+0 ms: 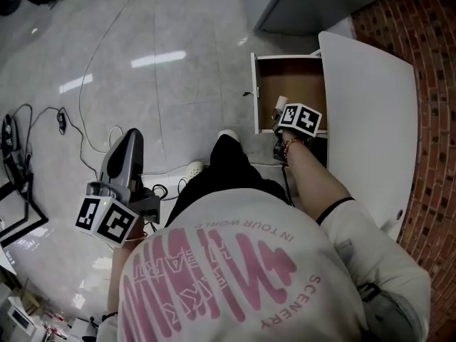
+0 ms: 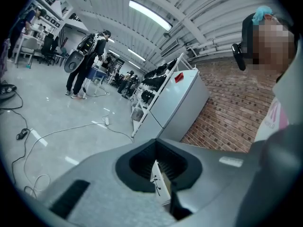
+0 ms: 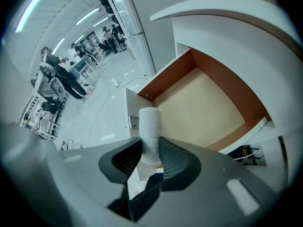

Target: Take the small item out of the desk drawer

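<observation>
The right gripper (image 1: 279, 117) hangs over the open desk drawer (image 1: 265, 91), pointing steeply down, and its jaws are clamped on the small item, a white cylinder (image 3: 150, 124) with a rough, paper-like surface. In the right gripper view the ribbed dark pads (image 3: 174, 161) press its lower part from both sides, standing partly apart at the cylinder's width, while most of its length sticks out past the fingertips. The free end points toward the drawer's near corner, beside the white front panel (image 3: 132, 105), and the cylinder is lifted off the bare beige bottom, which is framed by reddish-brown walls. The head view places the drawer pulled out from under the white desk top (image 1: 370, 120), beside a brick wall (image 1: 427, 84). The left gripper (image 1: 130, 142) is well apart from the desk, held low at the person's other side over the glossy grey floor (image 1: 142, 63), where thin cables (image 1: 85, 98) trail. In the left gripper view its jaws stand somewhat apart around a dark gap, and nothing sits between them or touches them.
</observation>
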`<state>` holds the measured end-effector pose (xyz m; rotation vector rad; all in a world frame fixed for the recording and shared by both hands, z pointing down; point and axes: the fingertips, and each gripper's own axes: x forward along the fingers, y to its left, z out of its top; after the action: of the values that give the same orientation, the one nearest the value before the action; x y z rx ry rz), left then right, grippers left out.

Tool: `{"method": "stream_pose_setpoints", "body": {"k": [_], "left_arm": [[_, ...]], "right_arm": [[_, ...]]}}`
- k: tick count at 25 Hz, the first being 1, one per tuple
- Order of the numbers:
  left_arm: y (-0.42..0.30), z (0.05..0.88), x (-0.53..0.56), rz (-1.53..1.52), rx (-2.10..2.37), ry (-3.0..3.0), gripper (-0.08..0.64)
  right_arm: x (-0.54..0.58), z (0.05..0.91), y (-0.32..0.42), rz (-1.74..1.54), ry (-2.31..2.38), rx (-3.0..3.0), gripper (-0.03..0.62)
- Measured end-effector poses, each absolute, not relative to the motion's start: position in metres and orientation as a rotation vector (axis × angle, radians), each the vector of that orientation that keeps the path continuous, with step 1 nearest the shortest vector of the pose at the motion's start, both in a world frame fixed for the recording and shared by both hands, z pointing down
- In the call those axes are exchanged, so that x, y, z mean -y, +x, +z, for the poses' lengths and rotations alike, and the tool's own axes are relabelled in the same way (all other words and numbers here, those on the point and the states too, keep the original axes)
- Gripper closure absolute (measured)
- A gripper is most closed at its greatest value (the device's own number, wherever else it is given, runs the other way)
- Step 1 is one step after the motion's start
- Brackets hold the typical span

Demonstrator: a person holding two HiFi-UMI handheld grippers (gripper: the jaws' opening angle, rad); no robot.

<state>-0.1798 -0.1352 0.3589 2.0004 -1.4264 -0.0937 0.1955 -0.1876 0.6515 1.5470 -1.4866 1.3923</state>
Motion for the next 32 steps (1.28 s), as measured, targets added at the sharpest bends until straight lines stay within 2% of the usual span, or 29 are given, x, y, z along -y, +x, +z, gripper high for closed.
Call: {"method": "stream_pose_setpoints", "body": {"k": [25, 32], "left_arm": [[-0.163, 0.275, 0.134, -0.255, 1.267, 2.275, 0.557], [-0.176, 0.254, 0.131, -0.287, 1.247, 2.334, 0.557]], "right_arm": [[0.14, 0.51, 0.159, 1.301, 1.702, 1.82, 0.463], [0.134, 0.481, 0.142, 1.301, 1.756, 1.895, 0.463]]}}
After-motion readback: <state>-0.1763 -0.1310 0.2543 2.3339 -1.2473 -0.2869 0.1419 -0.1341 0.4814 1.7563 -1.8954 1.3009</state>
